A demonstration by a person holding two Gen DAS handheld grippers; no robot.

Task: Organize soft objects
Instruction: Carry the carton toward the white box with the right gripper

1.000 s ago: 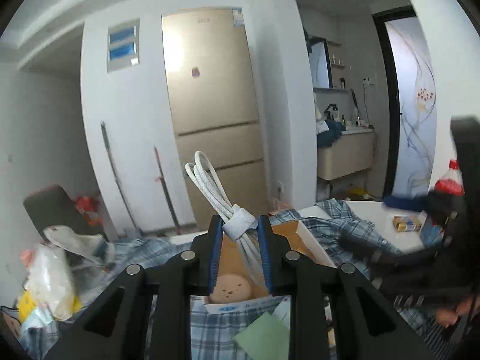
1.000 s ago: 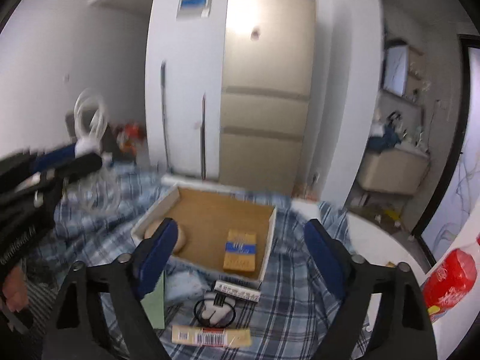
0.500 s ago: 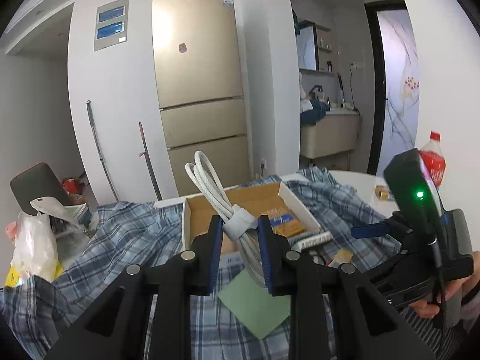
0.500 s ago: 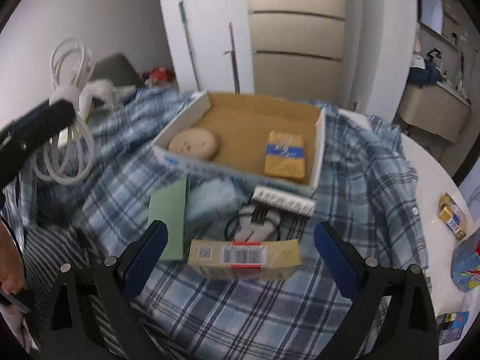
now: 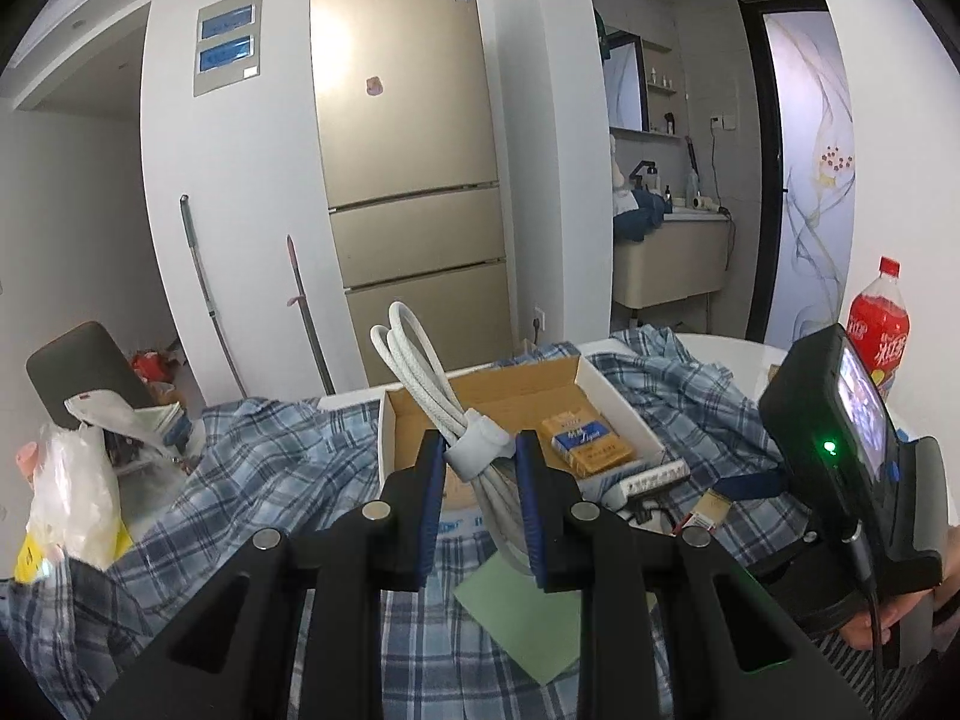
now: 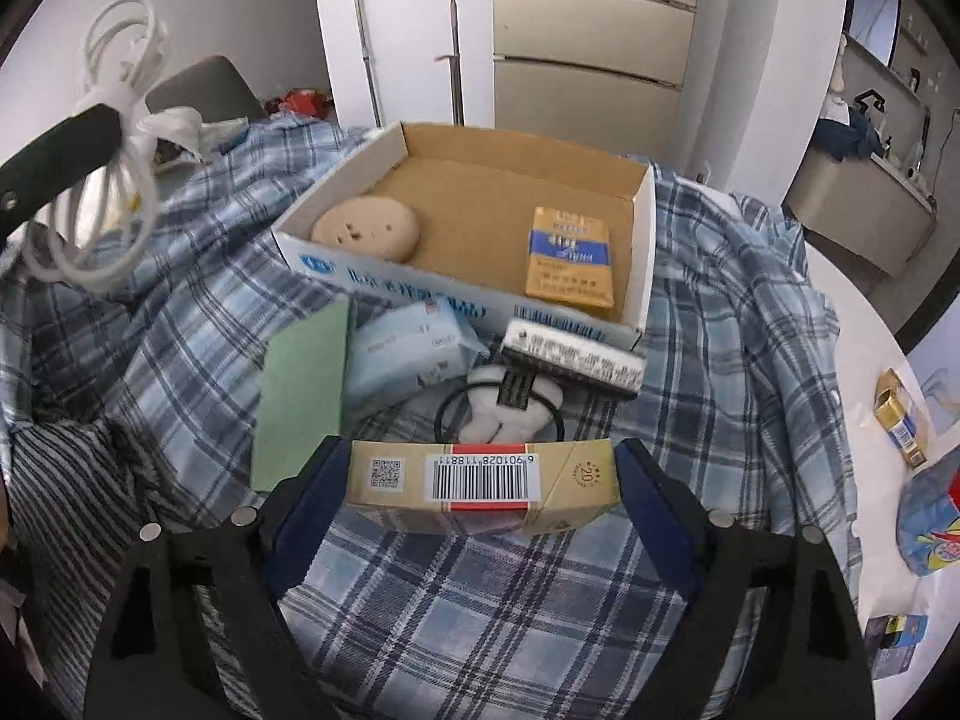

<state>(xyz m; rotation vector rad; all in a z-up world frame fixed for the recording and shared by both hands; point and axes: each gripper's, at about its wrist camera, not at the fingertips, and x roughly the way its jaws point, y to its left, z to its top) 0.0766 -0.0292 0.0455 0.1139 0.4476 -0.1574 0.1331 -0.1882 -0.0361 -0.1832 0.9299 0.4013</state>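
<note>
- Two blue pads of the right gripper stand wide apart, one at each short end of the tan carton; its jaws have just been closing in a little, and the carton lies between them, a sliver of gap showing at each end, so I judge it bracketed and not yet pinched.
- Long axis of that carton runs straight across from pad to pad, barcode face up, so closing would catch it end to end.
- Just beyond the carton, farther from the right gripper, lie a white bundle ringed by a black band, a barcoded bar, a pale blue tissue pack and a green sheet to the left.
- Beyond those sits the cardboard tray, open-topped, holding a round tan pad and a yellow-and-blue pack; bare floor between and behind them leaves room.
- Left gripper is clamped on the white cable coil at its strap, loops standing up past the pads.
- From the left gripper the tray lies straight ahead and lower, its near wall just past the fingertips, so this hand is nearer the tray.
- Plaid cloth is rumpled all round the tray; its folds could snag a low approach.
</note>
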